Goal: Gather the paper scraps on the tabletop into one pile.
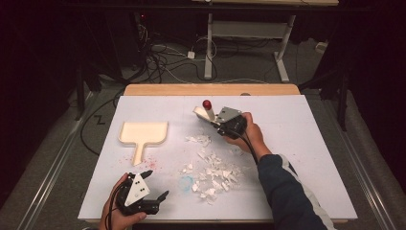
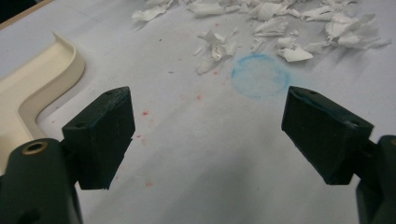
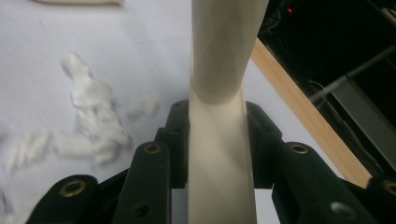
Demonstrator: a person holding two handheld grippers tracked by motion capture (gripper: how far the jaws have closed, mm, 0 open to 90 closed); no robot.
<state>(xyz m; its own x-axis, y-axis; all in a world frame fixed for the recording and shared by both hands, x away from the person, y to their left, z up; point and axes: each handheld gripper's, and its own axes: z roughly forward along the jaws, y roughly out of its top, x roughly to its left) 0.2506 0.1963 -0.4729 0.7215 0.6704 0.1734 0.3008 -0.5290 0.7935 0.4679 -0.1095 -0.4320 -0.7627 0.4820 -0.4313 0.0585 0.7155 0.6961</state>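
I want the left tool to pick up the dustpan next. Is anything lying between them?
Nothing visible. The left tool is open near the front edge, and the cream dustpan lies beyond it with its handle pointing toward the tool. The torn paper scraps lie off to the right.

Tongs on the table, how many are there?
2. The left tongs hover open near the table's front edge. The right tongs are farther back, shut on a cream brush handle.

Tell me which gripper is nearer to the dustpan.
Left. The left gripper hovers open just below the dustpan, near its handle end. The right gripper is farther off, across the table to the dustpan's right, shut on a brush handle.
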